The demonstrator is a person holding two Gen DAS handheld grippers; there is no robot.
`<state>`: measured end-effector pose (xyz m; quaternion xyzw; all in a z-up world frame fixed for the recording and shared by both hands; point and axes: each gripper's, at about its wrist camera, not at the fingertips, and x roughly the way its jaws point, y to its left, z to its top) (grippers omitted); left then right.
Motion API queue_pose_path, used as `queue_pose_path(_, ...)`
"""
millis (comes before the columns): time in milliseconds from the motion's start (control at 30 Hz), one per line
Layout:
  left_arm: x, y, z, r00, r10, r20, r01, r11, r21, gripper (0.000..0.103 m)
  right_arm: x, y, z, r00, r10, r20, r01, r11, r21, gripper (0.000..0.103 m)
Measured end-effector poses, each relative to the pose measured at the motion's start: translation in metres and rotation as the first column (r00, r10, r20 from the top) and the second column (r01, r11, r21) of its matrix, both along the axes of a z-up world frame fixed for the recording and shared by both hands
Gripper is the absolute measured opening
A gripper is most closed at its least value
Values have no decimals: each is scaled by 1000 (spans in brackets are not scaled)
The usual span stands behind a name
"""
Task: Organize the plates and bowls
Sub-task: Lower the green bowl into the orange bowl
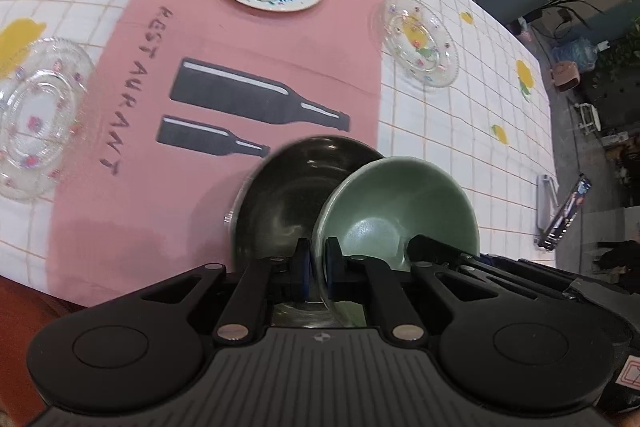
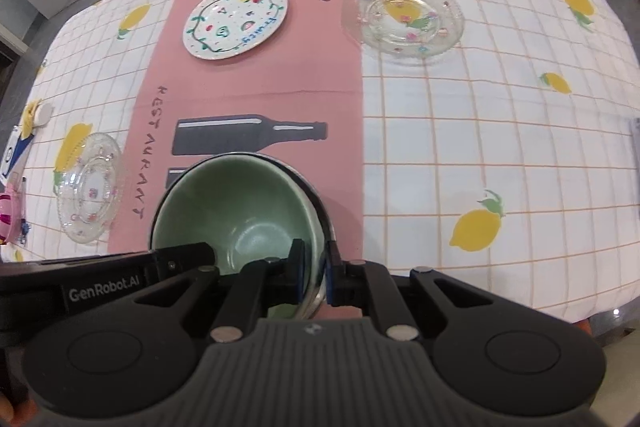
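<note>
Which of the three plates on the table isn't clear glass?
The white plate with painted fruit, lying on the pink cloth; the other two glass plates are transparent.

The pink placemat (image 2: 256, 83) is printed twice with "RESTAURANT". The painted white plate (image 2: 236, 20) reads "Fruity". The left hand-held gripper (image 2: 176, 259) body reads "GenRobot.AI".

Both fisheye views look steeply down along their own fingers from close above the tablecloth (image 1: 460, 115), each with its gripper body filling the frame from 4 to 8 o'clock. They share the pink runner (image 2: 320, 67), the painted plate (image 2: 236, 20) near 12 o'clock, and the two glass plates. The left camera seems turned slightly rightward.
</note>
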<state>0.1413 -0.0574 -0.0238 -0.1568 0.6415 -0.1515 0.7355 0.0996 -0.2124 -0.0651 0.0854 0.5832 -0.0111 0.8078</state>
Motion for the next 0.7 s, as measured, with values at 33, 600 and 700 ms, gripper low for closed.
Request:
queue_pose_path(33,-1,-1,2,1000,0,3,0,1000,-6,7,-1,0,3,1000,1,6,-1,1000,-9,7)
queue_pose_path(600,0,30,-5,999,43,3,-43,998,42,8,9,25,-19,998,50,-26,-47,996,79,7)
queue_pose_path(700,2,25,-8,999,34,12,-34,998,60,8,9,24,-23,997,69,-18,-68,995,69,8)
